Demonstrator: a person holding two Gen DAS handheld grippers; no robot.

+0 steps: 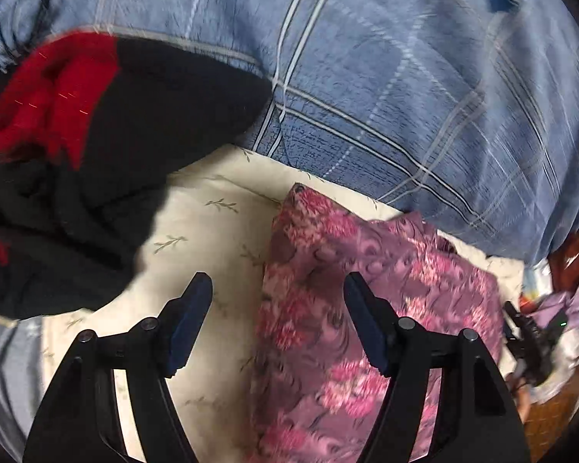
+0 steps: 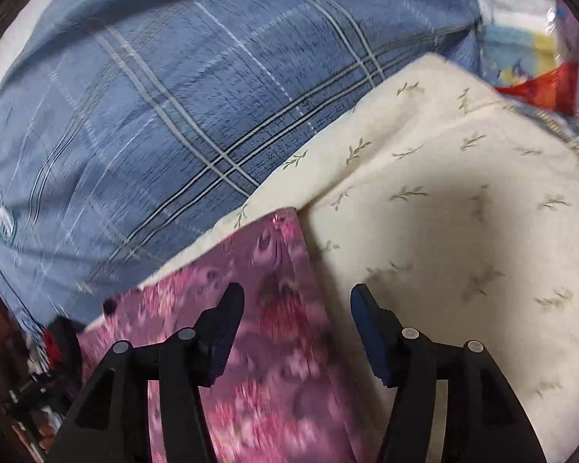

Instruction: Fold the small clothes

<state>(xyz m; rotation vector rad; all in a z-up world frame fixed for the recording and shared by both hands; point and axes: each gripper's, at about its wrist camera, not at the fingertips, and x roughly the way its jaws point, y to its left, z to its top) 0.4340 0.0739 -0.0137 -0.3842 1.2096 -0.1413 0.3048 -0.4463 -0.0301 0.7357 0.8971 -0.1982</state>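
Observation:
A purple cloth with pink flowers (image 1: pixel 351 308) lies folded flat on a cream sheet with small leaf sprigs (image 1: pixel 197 223). My left gripper (image 1: pixel 278 289) is open and empty, just above the cloth's left edge. In the right wrist view the same cloth (image 2: pixel 266 347) lies at the lower left on the cream sheet (image 2: pixel 463 231). My right gripper (image 2: pixel 297 301) is open and empty, over the cloth's right edge. The frames are blurred by motion.
A black and red knit garment (image 1: pixel 96 154) is heaped at the left. A blue plaid bedspread (image 1: pixel 405 77) fills the far side, also in the right wrist view (image 2: pixel 173 115). Mixed clutter (image 1: pixel 552 308) lies at the right edge; a packaged item (image 2: pixel 521 31) sits at the top right.

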